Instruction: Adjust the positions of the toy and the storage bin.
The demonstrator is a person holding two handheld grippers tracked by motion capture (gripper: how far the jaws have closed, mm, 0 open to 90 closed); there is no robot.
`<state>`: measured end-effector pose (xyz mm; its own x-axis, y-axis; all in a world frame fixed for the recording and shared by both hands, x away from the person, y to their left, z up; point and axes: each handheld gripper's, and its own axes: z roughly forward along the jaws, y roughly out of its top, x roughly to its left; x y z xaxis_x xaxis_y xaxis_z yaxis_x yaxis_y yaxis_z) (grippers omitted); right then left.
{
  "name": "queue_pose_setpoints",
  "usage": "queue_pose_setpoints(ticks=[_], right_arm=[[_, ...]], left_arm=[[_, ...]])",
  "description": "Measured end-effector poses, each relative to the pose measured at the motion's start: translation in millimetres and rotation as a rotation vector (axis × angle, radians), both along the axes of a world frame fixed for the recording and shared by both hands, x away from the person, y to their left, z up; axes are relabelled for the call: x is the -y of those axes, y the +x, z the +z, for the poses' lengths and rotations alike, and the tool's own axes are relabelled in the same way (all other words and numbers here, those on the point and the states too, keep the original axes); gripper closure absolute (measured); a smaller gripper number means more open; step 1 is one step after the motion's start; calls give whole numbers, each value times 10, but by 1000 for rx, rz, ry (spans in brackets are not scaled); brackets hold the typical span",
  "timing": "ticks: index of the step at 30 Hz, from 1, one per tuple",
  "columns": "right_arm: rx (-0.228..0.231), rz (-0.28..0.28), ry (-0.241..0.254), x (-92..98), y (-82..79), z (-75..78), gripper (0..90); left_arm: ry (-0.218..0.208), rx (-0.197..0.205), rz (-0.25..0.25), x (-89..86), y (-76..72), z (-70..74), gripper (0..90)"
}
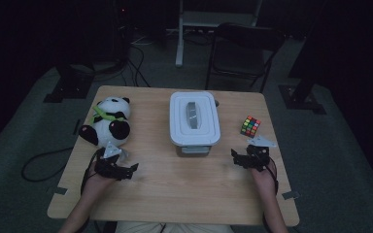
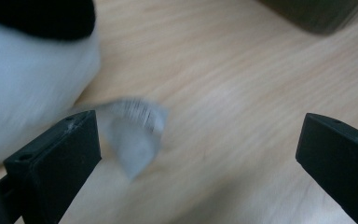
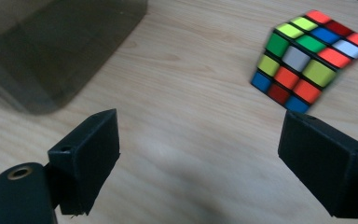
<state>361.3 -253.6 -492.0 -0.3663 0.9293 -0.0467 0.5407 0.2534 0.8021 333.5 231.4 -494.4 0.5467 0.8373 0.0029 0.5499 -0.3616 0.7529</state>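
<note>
A plush panda (image 1: pixel 108 121) lies at the table's left, with a white tag (image 2: pixel 133 133) showing by its body (image 2: pixel 32 88) in the left gripper view. My left gripper (image 1: pixel 126 171) rests just in front of the panda, open and empty (image 2: pixel 196 149). A white-lidded storage box (image 1: pixel 194 119) stands mid-table; its dark wall (image 3: pixel 51 51) shows in the right gripper view. A scrambled colour cube (image 1: pixel 250 126) sits to the box's right (image 3: pixel 314 58). My right gripper (image 1: pixel 238 159) is near the cube, open with nothing between its jaws (image 3: pixel 200 154).
The wooden table (image 1: pixel 175 194) has bare room along its front. A dark folding chair (image 1: pixel 243 53) and a white stand (image 1: pixel 179 34) are behind the table. Cables (image 1: pixel 43 165) trail on the floor at the left.
</note>
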Motion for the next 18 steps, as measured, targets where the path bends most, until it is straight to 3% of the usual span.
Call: queue_pose_setpoints(ticks=[2, 7, 12, 14, 17, 18], right_arm=[[1, 9, 5, -59, 59, -9, 125], [14, 34, 18, -162, 158, 12, 132], [22, 63, 25, -273, 320, 39, 132], [22, 68, 32, -302, 380, 45, 133], [31, 76, 47, -337, 453, 58, 136], [34, 81, 49, -347, 479, 56, 136]], left_arm=[[22, 10, 0, 59, 69, 9, 4], [26, 8, -16, 197, 223, 39, 5], [47, 16, -45, 439, 487, 81, 4], [67, 41, -51, 540, 577, 87, 5], [43, 22, -57, 627, 708, 80, 4], [54, 25, -54, 663, 751, 73, 4]])
